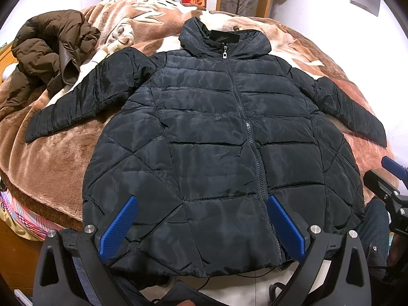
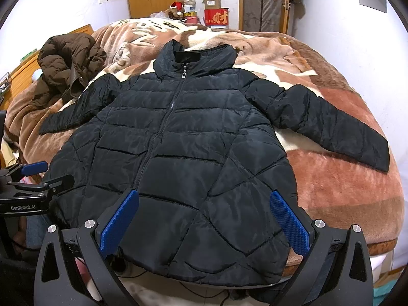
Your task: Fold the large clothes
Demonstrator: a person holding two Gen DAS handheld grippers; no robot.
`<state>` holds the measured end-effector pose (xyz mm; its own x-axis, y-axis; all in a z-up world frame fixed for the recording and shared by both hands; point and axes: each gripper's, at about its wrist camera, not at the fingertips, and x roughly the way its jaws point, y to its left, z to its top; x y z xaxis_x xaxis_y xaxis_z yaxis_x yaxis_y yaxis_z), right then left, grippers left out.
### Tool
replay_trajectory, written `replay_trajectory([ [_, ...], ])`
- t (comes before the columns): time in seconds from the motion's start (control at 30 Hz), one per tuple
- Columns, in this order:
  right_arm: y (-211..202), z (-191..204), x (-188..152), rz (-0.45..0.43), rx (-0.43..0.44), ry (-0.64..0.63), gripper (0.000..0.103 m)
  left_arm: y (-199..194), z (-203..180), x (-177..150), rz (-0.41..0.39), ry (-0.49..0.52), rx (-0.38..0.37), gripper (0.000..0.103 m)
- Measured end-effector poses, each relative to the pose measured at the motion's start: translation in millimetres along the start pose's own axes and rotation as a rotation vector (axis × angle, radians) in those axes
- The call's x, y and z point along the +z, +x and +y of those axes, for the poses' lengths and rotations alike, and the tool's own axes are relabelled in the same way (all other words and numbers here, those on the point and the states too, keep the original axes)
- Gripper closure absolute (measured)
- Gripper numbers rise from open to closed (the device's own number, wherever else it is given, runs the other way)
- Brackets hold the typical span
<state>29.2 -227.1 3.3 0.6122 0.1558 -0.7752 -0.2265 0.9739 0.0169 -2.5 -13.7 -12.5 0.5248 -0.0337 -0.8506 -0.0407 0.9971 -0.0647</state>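
While spread wide and holding nothing, left claw [image 1: 202, 223] and right claw [image 2: 204, 219] above hem of black puffer jacket [image 1: 216, 140], flat on blanket-covered bed [image 1: 51, 168], sleeves out

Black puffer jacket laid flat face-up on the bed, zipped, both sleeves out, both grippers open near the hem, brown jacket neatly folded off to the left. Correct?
Nearly. The brown jacket is not folded; it lies in a crumpled heap, plain in both wrist views. The rest holds: the black puffer jacket is flat, zipped and face-up on the bed, sleeves out, with the left gripper and right gripper open near the hem.
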Motion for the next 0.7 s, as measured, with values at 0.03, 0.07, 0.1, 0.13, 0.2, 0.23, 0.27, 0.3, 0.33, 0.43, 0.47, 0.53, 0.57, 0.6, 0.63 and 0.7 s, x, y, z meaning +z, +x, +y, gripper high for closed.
replay_trajectory([
  [0.03,0,1,-1,0.0,0.0,0.0,0.0,0,1,0,0.001,-0.001,-0.002,0.001],
  [0.07,0,1,-1,0.0,0.0,0.001,0.0,1,2,1,0.002,-0.002,-0.003,0.001],
  [0.1,1,0,0,0.0,-0.001,0.002,0.0,1,2,1,0.001,-0.002,-0.002,0.001],
  [0.13,0,0,0,0.001,-0.001,0.001,0.0,2,2,1,0.0,-0.002,-0.001,0.001],
  [0.2,1,0,1,0.002,-0.001,0.0,0.0,3,4,2,-0.004,-0.004,-0.003,0.001],
  [0.23,2,-1,1,0.002,0.0,0.001,0.0,4,6,3,-0.006,-0.005,-0.002,0.001],
  [0.27,1,-2,2,0.0,0.003,0.004,0.0,5,7,4,-0.008,-0.005,-0.001,0.001],
  [0.3,2,-3,2,0.0,0.012,0.011,0.0,6,8,5,-0.009,-0.006,-0.001,0.001],
  [0.33,4,0,1,-0.001,0.023,0.018,0.0,7,9,6,-0.011,-0.006,-0.001,0.001],
  [0.43,10,4,2,-0.012,0.041,0.028,0.0,12,16,10,-0.011,-0.013,0.0,0.001],
  [0.47,11,5,3,-0.017,0.048,0.031,0.0,13,18,12,-0.011,-0.018,0.0,0.001],
  [0.53,15,4,8,-0.019,0.057,0.033,0.0,17,25,16,-0.018,-0.037,-0.003,0.001],
  [0.57,17,5,11,-0.017,0.065,0.032,0.0,19,29,18,-0.021,-0.047,-0.007,0.001],
  [0.6,20,3,17,-0.013,0.07,0.031,0.0,22,33,20,-0.022,-0.057,-0.01,0.001],
  [0.63,25,4,22,-0.009,0.075,0.024,0.0,24,38,23,-0.024,-0.068,-0.007,0.001],
  [0.7,32,11,29,-0.008,0.073,-0.008,0.0,30,49,30,-0.028,-0.095,-0.003,0.001],
])
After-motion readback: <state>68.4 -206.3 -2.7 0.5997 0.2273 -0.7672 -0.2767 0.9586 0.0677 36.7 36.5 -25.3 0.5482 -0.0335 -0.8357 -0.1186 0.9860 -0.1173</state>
